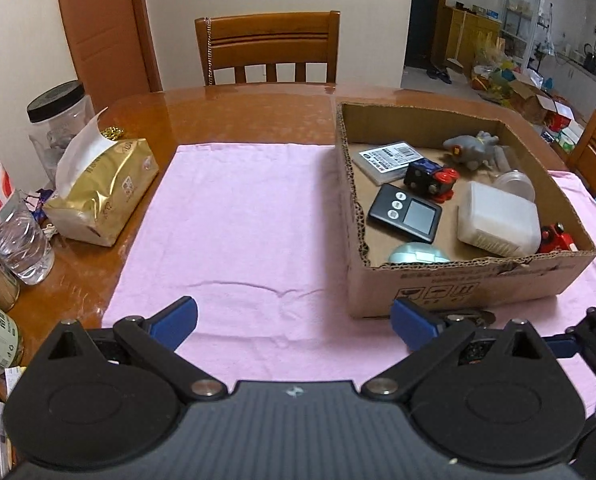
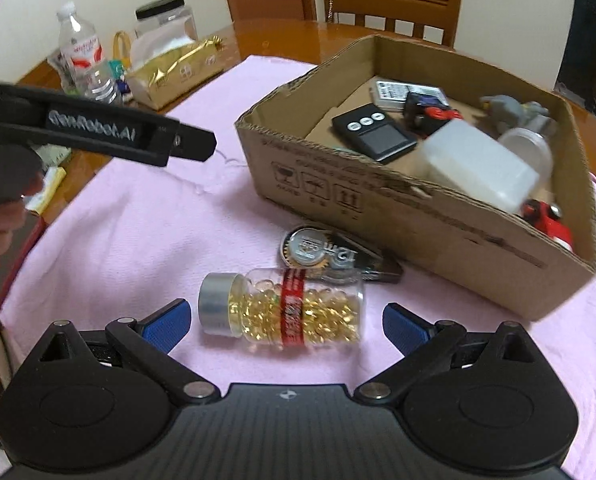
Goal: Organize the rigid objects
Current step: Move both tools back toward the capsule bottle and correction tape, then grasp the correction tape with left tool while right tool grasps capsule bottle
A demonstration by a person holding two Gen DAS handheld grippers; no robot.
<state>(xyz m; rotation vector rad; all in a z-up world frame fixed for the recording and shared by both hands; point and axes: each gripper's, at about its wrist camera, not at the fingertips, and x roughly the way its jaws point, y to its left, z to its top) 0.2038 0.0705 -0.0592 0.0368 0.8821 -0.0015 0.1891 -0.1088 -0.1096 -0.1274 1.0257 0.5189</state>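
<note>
The left gripper [image 1: 293,322] hangs wide apart over the pink cloth [image 1: 233,240], holding nothing. The right gripper [image 2: 285,326] is also wide apart, with the pill bottle [image 2: 281,309] lying on its side between its fingers, near the box [image 2: 418,216]. It likely must squeeze the bottle next and lift it into the box; the tape measure [image 2: 330,256] beside it reads "2m".

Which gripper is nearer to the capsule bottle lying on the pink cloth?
Right. The right gripper is open with the capsule bottle lying between its fingers. The left gripper hangs open over bare cloth further left, away from the bottle.
</note>
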